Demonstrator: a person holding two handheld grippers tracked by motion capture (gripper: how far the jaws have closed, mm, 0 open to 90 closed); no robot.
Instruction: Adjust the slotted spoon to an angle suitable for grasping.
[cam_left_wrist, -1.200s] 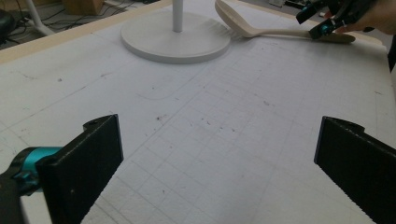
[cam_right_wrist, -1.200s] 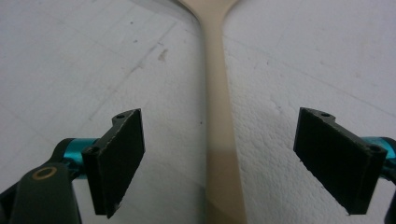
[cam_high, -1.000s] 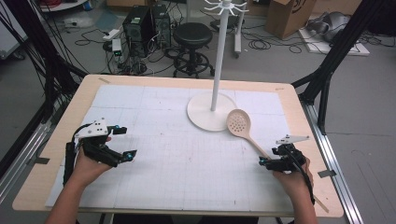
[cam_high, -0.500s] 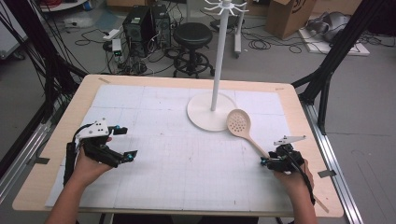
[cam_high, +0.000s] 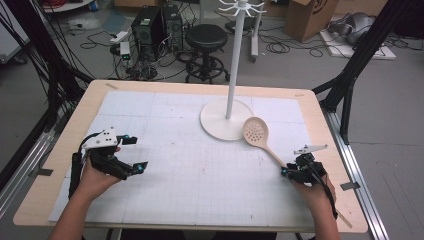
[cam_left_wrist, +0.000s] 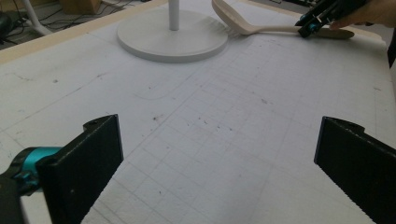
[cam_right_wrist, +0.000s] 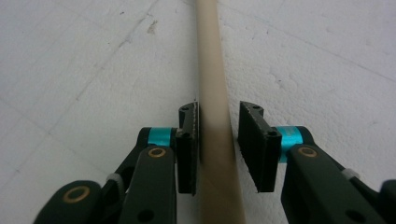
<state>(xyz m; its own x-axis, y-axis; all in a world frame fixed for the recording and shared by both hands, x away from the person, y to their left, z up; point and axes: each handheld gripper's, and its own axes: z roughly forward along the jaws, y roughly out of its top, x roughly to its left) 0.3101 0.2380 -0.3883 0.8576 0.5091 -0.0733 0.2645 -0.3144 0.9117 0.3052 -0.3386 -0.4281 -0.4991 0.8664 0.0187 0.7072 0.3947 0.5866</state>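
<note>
R gripper (cam_right_wrist: 218, 149) straddles the slotted spoon (cam_high: 256, 133) handle, jaws not quite shut; I'd centre, squeeze evenly, lift level; L gripper (cam_high: 131, 155) wide open, idle.

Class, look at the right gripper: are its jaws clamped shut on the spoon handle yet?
Not yet. The right gripper straddles the spoon handle; one jaw touches it, but a gap shows beside the other.

spoon handle (cam_right_wrist: 212, 93) between claw (cam_right_wrist: 218, 144) jaws (gap)
</note>
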